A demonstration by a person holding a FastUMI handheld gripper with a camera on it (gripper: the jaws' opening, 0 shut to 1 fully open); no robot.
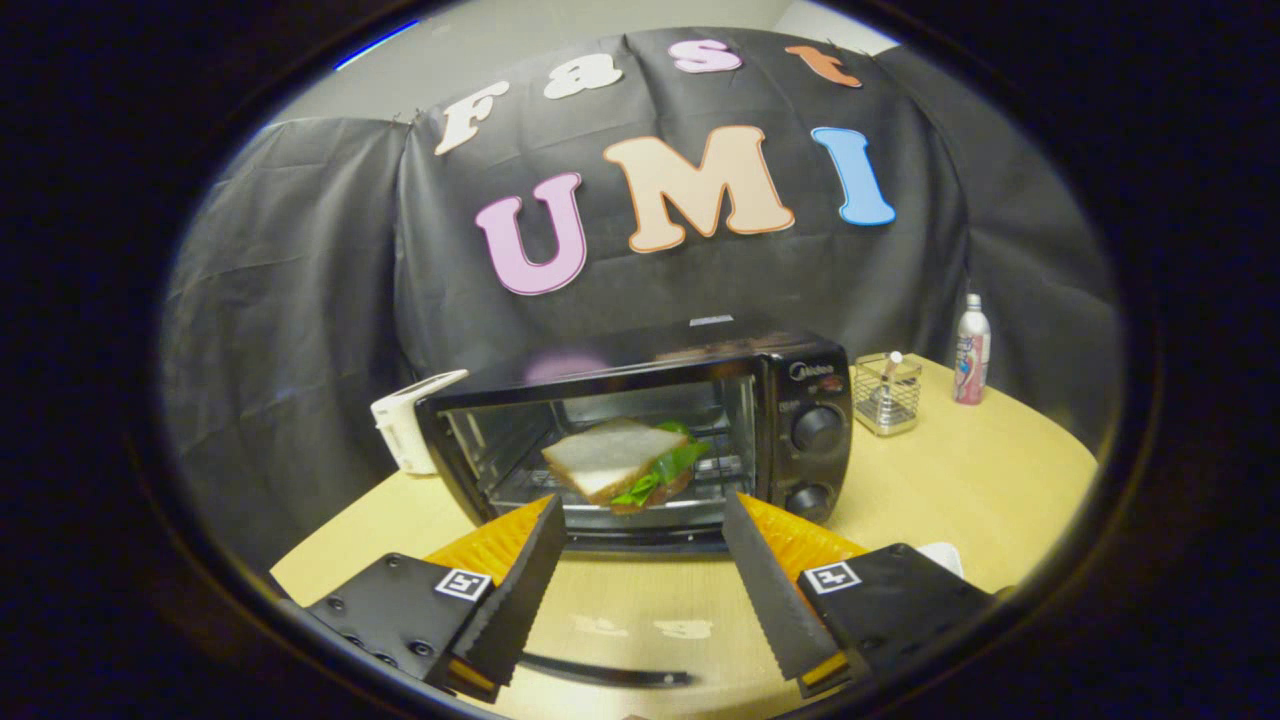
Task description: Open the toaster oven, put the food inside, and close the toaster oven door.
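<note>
Oven part done, closing left: sandwich [622, 458] already on the rack inside the toaster oven [640, 435] just beyond the fingertips, door [640, 535] down flat ahead (handle below, near the counter [960, 480]), tool [640, 520] spread open, holding nothing.

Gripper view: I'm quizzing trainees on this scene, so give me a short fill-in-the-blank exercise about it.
1. The sandwich lies inside the ____.
2. The oven door is ____.
3. The gripper fingers are ____, holding nothing.
4. The wire basket stands between the toaster oven and the ____.

Missing words: toaster oven; open; open; bottle
</note>
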